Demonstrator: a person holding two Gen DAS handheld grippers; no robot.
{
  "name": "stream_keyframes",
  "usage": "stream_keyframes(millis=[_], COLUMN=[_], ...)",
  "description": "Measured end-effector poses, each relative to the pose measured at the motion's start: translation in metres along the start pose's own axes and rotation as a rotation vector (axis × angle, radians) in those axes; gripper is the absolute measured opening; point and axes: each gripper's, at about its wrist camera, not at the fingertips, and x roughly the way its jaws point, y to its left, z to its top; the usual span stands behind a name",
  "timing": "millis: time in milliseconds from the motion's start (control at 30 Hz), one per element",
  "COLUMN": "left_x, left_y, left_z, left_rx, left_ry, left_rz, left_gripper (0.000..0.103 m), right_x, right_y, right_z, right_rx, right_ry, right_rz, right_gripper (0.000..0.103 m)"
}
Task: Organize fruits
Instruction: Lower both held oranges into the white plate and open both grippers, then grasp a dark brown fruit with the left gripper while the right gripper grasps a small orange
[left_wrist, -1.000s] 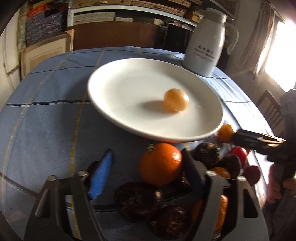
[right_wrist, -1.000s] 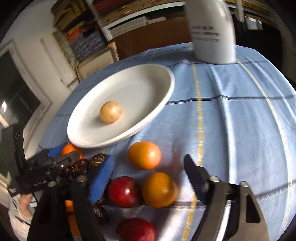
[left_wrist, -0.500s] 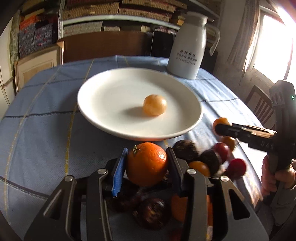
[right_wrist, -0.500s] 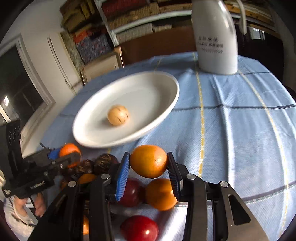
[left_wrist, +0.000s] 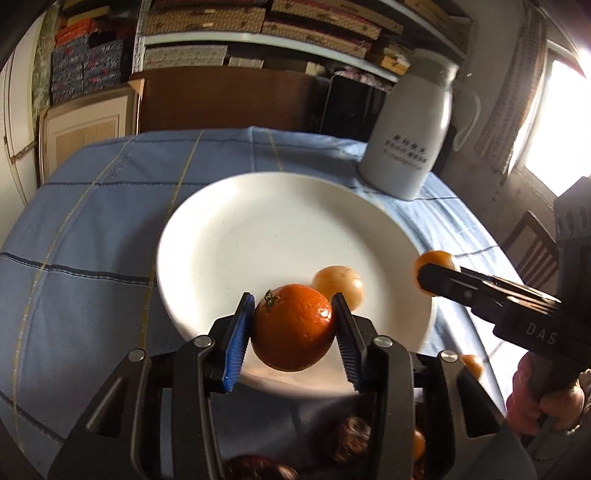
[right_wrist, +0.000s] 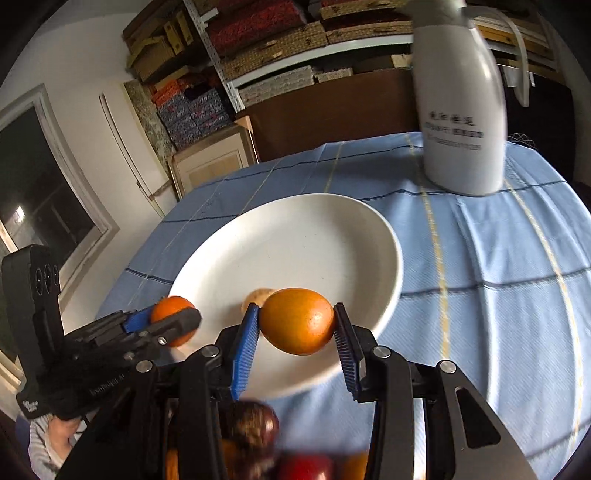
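A: Item one, grippers?

B: Left gripper (left_wrist: 293, 326), jaws closed onto a deep-orange mandarin (left_wrist: 293, 326) with a green stem stub at its 10 o'clock; fruit held clear of the table, above the near rim of the plate (left_wrist: 236, 236). Right gripper (right_wrist: 295, 325), jaws closed onto a smooth orange fruit (right_wrist: 297, 320), likewise raised over the plate's near edge. In the left view the right gripper enters from 3 o'clock, its fruit showing just past the fingertips at the plate's rim; a hand (left_wrist: 543, 406) grips its handle at 4 o'clock.

A: Item two, containers?

B: One white round plate, holding a single pale yellow-tan round fruit (left_wrist: 341, 282) toward its near side, at 12 to 1 o'clock of the held mandarin. One white jug (left_wrist: 410, 136) with handle and printed dark lettering, upright, beyond the plate at its 1 o'clock, apart from it.

A: Loose stock?

B: Under the grippers at 6 o'clock: dark brown fruits (right_wrist: 255, 424), a red one (right_wrist: 306, 467) and orange ones, blurred; count cannot be told.

A: Item three, surface and room?

B: Round table under a blue cloth (right_wrist: 498, 314) with yellow and dark lines. Behind: shelves of stacked woven and patterned goods (left_wrist: 258, 22), a brown panel, a pale cabinet door at 10 o'clock, a bright window (left_wrist: 554, 122) at 2 o'clock, a wooden chair (left_wrist: 532, 251) at 3 o'clock.
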Motion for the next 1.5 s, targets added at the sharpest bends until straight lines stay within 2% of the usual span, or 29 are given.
stream_keyframes(millis=[67,133,167,367,433,467,533,700,1000,1333,1500], left_x=[0.006,0.006,0.006,-0.005,-0.010,-0.013,-0.020,-0.035,-0.062,-0.080,-0.073], left_y=[0.002,0.005,0.005,0.002,0.001,-0.001,-0.002,0.000,0.022,0.041,0.043], left_z=[-0.001,-0.001,-0.001,-0.010,-0.016,-0.018,-0.023,-0.034,-0.058,-0.090,-0.101], left_rx=[0.005,0.005,0.002,0.016,0.030,0.035,0.042,0.035,-0.042,-0.107,-0.125], left_ry=[0.012,0.008,0.005,-0.011,-0.023,-0.026,-0.044,-0.064,-0.080,-0.037,0.028], left_rz=[0.002,0.008,0.008,0.023,0.026,0.037,0.052,0.055,0.115,0.154,0.135], left_gripper=[0.057,0.066,0.069,0.070,0.076,0.084,0.087,0.089,0.096,0.098,0.098], right_x=[0.006,0.004,0.002,-0.017,-0.024,-0.029,-0.037,-0.049,-0.063,-0.066,-0.061], right_y=[-0.003,-0.010,-0.011,-0.016,-0.018,-0.019,-0.022,-0.041,-0.051,-0.053,-0.050], right_z=[-0.001,-0.001,-0.001,-0.010,-0.012,-0.013,-0.018,-0.038,-0.063,-0.093,-0.099], right_rx=[0.006,0.019,0.029,0.050,0.051,0.047,0.046,0.084,0.097,0.095,0.079], right_ry=[0.016,0.014,0.009,-0.010,-0.023,-0.032,-0.044,-0.028,-0.014,0.041,0.069], right_rz=[0.009,0.010,0.010,0.017,0.018,0.016,0.006,-0.005,-0.031,-0.071,-0.083], right_gripper=[0.046,0.049,0.049,0.052,0.056,0.057,0.059,0.061,0.065,0.065,0.065])
